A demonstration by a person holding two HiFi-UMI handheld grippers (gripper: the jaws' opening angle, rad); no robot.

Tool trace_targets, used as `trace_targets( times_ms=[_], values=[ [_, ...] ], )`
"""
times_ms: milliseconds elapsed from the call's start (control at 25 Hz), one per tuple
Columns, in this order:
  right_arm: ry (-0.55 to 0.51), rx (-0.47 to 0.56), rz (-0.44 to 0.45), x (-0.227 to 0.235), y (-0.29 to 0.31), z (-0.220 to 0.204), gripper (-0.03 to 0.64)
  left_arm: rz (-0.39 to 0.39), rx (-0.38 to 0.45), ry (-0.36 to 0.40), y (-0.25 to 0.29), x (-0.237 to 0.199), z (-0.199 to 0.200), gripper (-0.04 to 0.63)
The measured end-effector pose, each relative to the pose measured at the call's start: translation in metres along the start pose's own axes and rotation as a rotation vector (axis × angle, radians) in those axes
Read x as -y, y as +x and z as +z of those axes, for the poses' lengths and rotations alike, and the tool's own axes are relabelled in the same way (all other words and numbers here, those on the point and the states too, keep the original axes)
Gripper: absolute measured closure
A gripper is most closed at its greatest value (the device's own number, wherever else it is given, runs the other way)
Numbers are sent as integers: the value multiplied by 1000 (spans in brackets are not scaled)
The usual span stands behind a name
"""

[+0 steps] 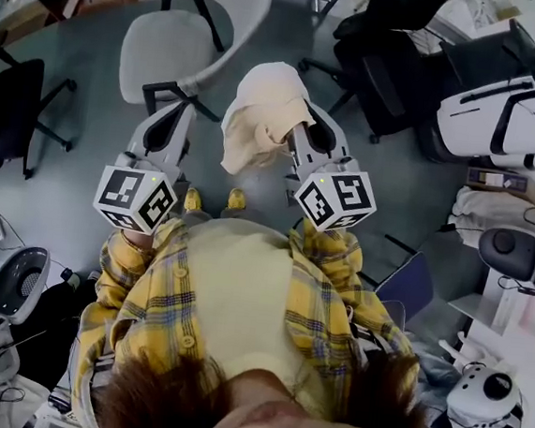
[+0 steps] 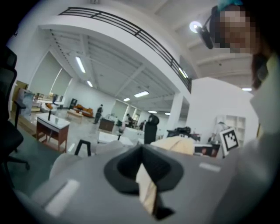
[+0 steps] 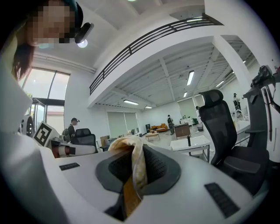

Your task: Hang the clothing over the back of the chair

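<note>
Left gripper: your left gripper (image 1: 175, 117) was closed, its jaws pressed together. A thin pale strip showed in the slit between them in the left gripper view, and you could not tell whether it was cloth or part of the gripper. In the head view it stood apart from the garment, to that garment's left.

Right gripper: your right gripper (image 3: 133, 159) was clamped on the clothing (image 1: 263, 114). In the right gripper view a fold of the cream cloth ran down between the jaws and bulged over their tips.

Clothing: it was a cream garment, bunched in a heap over the front of your right gripper, with a loose flap hanging down on its left side. It was up in the air, clear of the floor (image 1: 78, 124).

Chair: the grey chair (image 1: 170, 53) stood ahead of you, its seat facing up and its curved back on the far right side. The clothing was just to the right of the seat, not over the back.

Both grippers: you held them side by side and roughly level, pointing towards the chair.

You: your yellow plaid shirt (image 1: 146, 300) filled the lower part of the head view.

Surroundings: a black office chair (image 3: 218, 127) stood to the right in the right gripper view.
</note>
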State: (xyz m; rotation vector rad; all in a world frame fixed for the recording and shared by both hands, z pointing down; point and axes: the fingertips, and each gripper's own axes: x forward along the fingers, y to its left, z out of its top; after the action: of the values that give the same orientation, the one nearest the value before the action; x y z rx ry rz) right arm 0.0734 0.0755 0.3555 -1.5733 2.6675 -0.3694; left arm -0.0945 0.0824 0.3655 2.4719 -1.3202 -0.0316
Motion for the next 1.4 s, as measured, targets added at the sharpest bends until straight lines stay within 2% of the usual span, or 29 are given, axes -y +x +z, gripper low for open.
trace_targets(
  times_ms=[240,520,800,960,1040,1120,1400],
  values=[
    [-16,3,38,16,0,9,571,-37,4,33,19,27,-8,589],
    [-51,7,98,28,3,21,571,-19,6,49,33,45,-15,589],
    [-59,13,143,26,13,26,571,9,-11,51,34,44,-19,588],
    [-55,19,160,24,23,31,571,-4,-26,55,38,43,-23,584],
    [-56,24,169,22,28,36,571,-18,-36,62,41,42,-25,547],
    [-67,31,180,19,36,42,571,-37,-50,67,47,40,-29,479],
    [-102,51,194,14,70,68,571,-84,-67,67,74,26,-27,431]
  ],
)
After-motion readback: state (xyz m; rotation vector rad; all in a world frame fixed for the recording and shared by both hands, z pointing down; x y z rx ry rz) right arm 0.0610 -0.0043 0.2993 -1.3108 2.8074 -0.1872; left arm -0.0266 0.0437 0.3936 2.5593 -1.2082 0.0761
